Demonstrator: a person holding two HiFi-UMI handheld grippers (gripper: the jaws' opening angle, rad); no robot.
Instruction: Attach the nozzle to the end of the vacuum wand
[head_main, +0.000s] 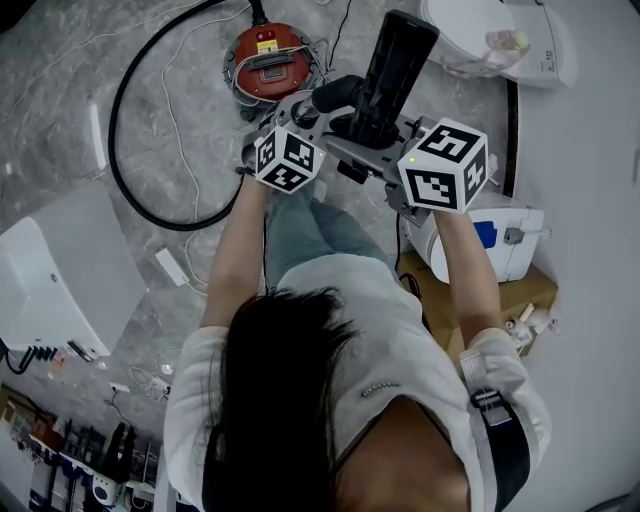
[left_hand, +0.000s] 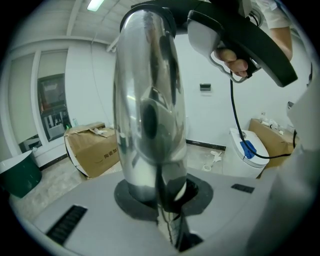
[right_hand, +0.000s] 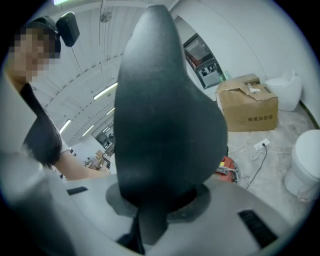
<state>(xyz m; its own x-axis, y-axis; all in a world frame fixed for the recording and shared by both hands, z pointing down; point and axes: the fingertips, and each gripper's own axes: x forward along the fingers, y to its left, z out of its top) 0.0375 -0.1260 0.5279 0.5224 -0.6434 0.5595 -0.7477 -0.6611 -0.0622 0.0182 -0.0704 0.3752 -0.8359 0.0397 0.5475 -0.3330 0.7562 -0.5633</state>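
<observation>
In the left gripper view the shiny chrome vacuum wand (left_hand: 147, 110) rises straight up from my left gripper (left_hand: 167, 222), whose jaws are shut on its lower part. From the head view the wand's dark end (head_main: 335, 95) pokes out beside the left gripper (head_main: 312, 120). The black nozzle (head_main: 395, 65) stands up and away from my right gripper (head_main: 385, 130). In the right gripper view the nozzle (right_hand: 165, 115) fills the middle, its narrow neck clamped at the right gripper (right_hand: 150, 222). Nozzle and wand end sit close together; whether they touch is hidden.
A red vacuum canister (head_main: 268, 60) lies on the marble floor ahead, its black hose (head_main: 125, 130) looping left. A white appliance (head_main: 500, 240) on a cardboard box (head_main: 525, 295) stands right. Another white unit (head_main: 500, 40) is far right. A power strip (head_main: 172, 267) lies left.
</observation>
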